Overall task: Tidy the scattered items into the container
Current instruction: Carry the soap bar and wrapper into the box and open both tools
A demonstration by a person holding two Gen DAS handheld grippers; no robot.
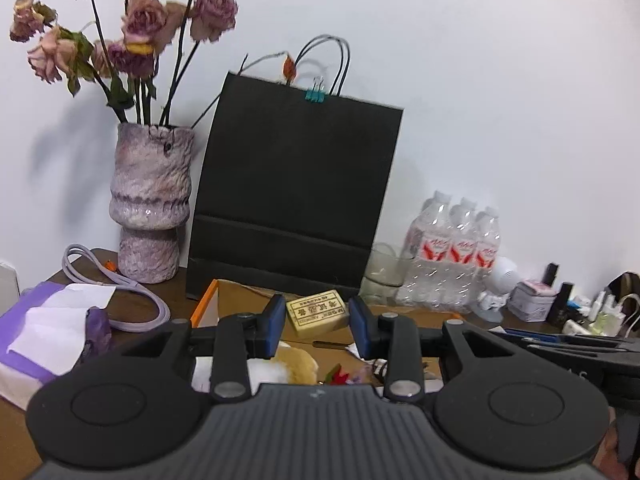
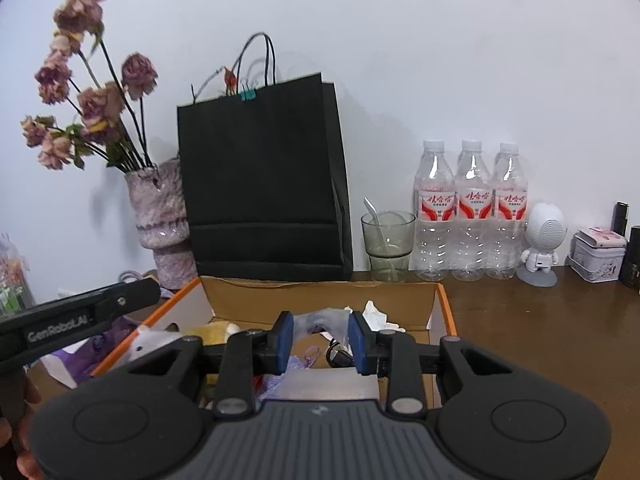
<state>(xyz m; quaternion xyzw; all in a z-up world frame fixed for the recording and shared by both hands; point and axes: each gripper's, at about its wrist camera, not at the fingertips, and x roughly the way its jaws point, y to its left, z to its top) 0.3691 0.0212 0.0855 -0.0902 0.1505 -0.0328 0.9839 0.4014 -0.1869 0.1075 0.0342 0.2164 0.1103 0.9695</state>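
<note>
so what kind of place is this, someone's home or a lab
Most likely a home, a cluttered wooden desk or side table against a white wall. Dried roses in a vase, a black paper bag and bottled water point to a lived-in room.

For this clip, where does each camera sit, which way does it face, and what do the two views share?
Left wrist: on the left gripper, looking forward over the cardboard box to the black paper bag and vase; the right gripper enters at right.
Right wrist: on the right gripper, facing the same box, bag and water bottles; the left gripper and a hand show at left.
Shared: box, bag, vase, bottles, glass; both pairs of jaws stand apart, holding nothing.
</note>
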